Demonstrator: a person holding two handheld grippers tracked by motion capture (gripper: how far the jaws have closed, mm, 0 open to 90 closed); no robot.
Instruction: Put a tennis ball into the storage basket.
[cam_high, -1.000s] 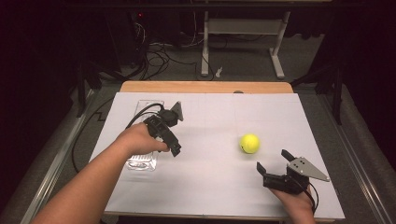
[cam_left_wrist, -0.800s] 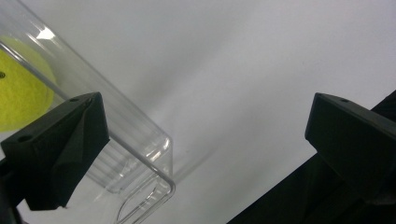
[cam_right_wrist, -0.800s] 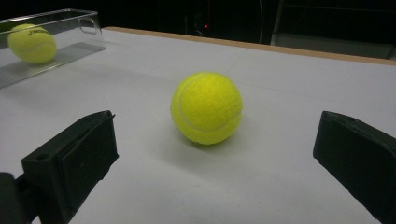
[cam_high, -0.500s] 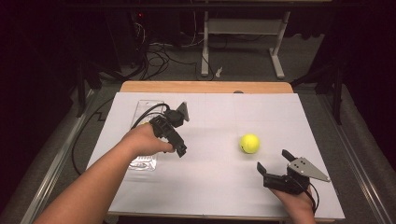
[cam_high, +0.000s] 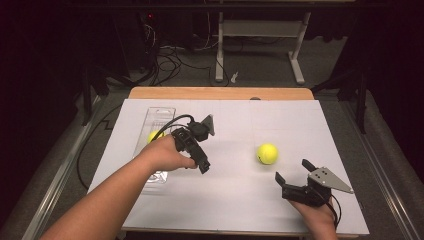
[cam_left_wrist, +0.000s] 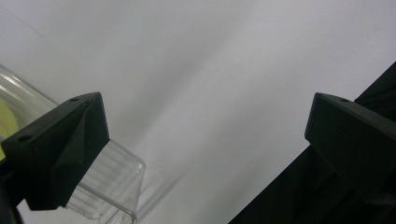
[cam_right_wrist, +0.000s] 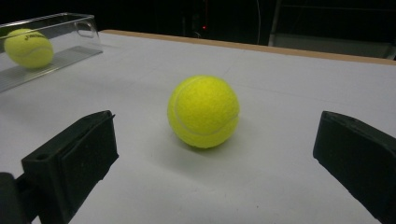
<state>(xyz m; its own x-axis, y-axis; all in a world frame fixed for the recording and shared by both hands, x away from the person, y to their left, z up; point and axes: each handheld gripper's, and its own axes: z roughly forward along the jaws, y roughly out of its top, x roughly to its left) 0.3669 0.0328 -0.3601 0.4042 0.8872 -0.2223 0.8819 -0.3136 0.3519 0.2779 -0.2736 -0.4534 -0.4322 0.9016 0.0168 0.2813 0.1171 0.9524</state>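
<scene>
A yellow tennis ball (cam_high: 267, 153) lies on the white table, right of centre. My right gripper (cam_high: 293, 171) rests just in front of it, open, its jaws wide on either side of the ball (cam_right_wrist: 203, 112) without touching it. A second tennis ball (cam_high: 154, 136) sits inside a clear plastic tray (cam_high: 160, 112) at the left; the right gripper view has this ball (cam_right_wrist: 28, 46) and tray (cam_right_wrist: 70, 23) far off. My left gripper (cam_high: 198, 161) hovers just right of the tray, open and empty (cam_left_wrist: 205, 126), with the tray's corner (cam_left_wrist: 112, 186) beside one jaw.
The white sheet (cam_high: 240, 200) covers most of the table, with a wooden strip (cam_high: 220, 93) along the far edge. Past the table are a dark floor, cables and a stand's legs (cam_high: 260, 55). Metal rails run along both sides.
My left gripper has drifted to the right, away from the tray and toward the middle of the table. The right gripper and the loose ball have stayed put.
</scene>
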